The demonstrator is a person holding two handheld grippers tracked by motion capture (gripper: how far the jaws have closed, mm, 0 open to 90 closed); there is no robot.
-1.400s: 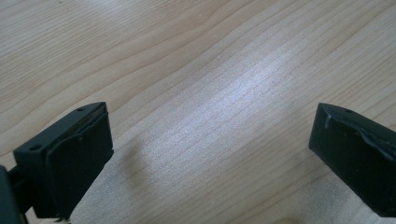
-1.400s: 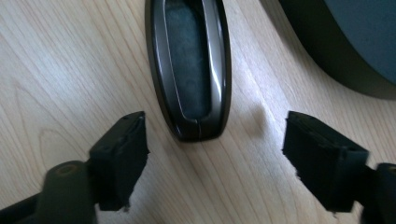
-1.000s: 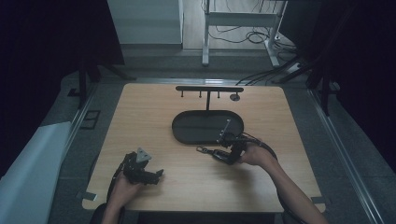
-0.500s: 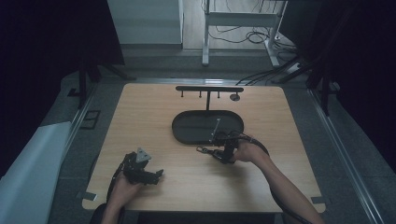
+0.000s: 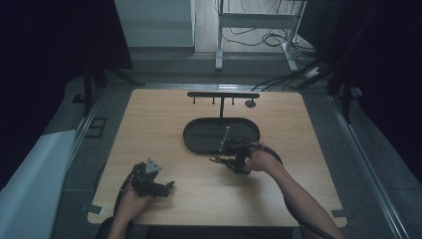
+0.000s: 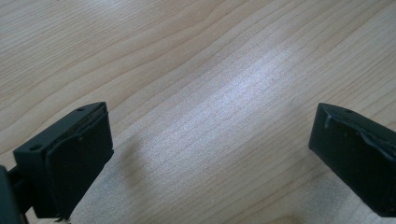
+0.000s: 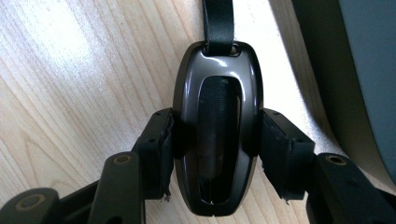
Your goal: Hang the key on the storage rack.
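Observation:
A dark glossy oval key fob [image 7: 217,79] with a black strap [image 7: 218,18] lies on the wooden table [image 5: 159,129], just in front of the black oval tray [image 5: 199,137]. My right gripper [image 7: 217,140] has just been closing, and its pads now press on both sides of the fob. From above, that right gripper [image 5: 234,160] sits at the tray's front rim, with a small metal clasp [image 5: 215,159] at its left. My left gripper [image 5: 166,188] rests near the front left of the table. Its jaws stand wide apart over bare wood, as the left gripper [image 6: 210,158] view confirms.
A thin pale stick [image 5: 225,137] lies in the tray. Behind the tray stands a black rack [image 5: 223,94] with short hanging hooks. The table's edges drop off to a grey floor; the tray's rim [image 7: 327,70] lies close to the right of the fob.
My right hand has shifted left along the tray's front rim. The left gripper has stayed where it was.

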